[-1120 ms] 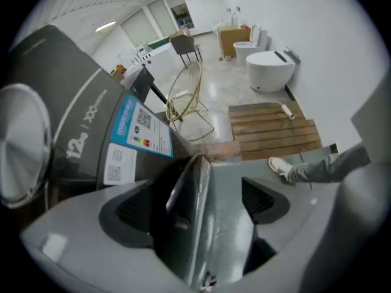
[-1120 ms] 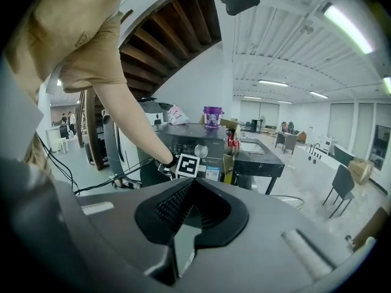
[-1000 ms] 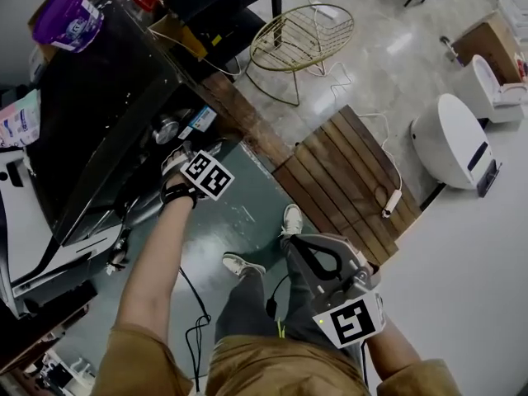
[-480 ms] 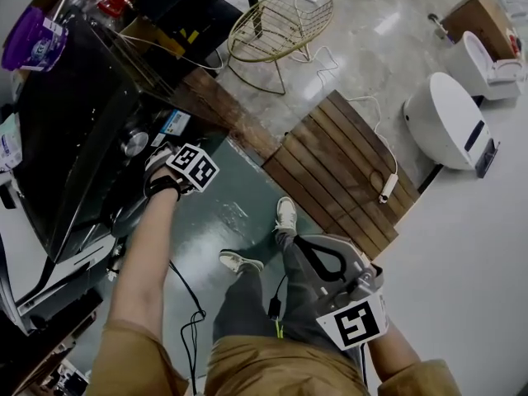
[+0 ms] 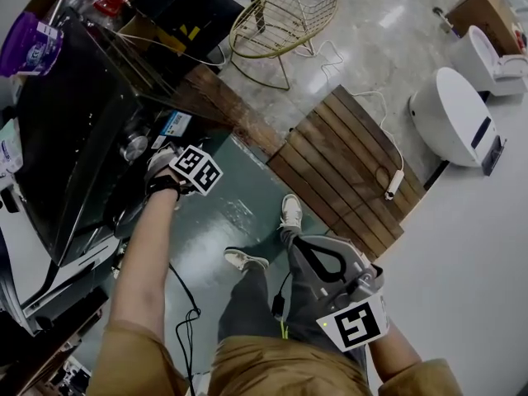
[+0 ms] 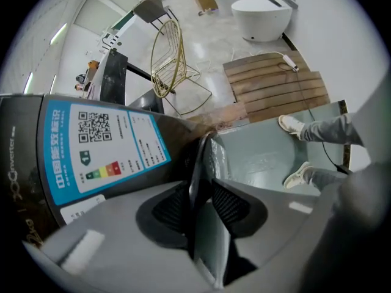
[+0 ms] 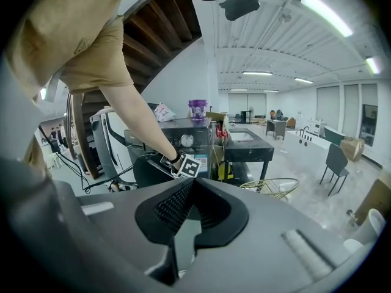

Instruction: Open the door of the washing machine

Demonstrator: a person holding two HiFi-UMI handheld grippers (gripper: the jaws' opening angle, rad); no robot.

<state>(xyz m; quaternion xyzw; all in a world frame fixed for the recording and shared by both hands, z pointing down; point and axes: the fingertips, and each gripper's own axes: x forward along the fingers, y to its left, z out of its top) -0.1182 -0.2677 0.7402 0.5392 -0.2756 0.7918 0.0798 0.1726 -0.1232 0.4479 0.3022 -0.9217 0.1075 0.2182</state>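
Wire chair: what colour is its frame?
The wire chair is gold, clearest in the head view.

Left gripper view, and there on the dark grey washing machine (image 6: 27, 133) is a blue-and-white rectangular paper sticker (image 6: 104, 148). White characters run along its blue band, 中国能效标识. Beside them sit a black QR code (image 6: 93, 126) and a row of coloured bars (image 6: 101, 171) stepping from green through yellow to red. The fine print is too small to read. At the picture's left edge, pale lettering (image 6: 10, 179) on the machine ends in "nverter". In the head view, a purple plastic tub (image 5: 31, 46) carries a white label that cannot be read.
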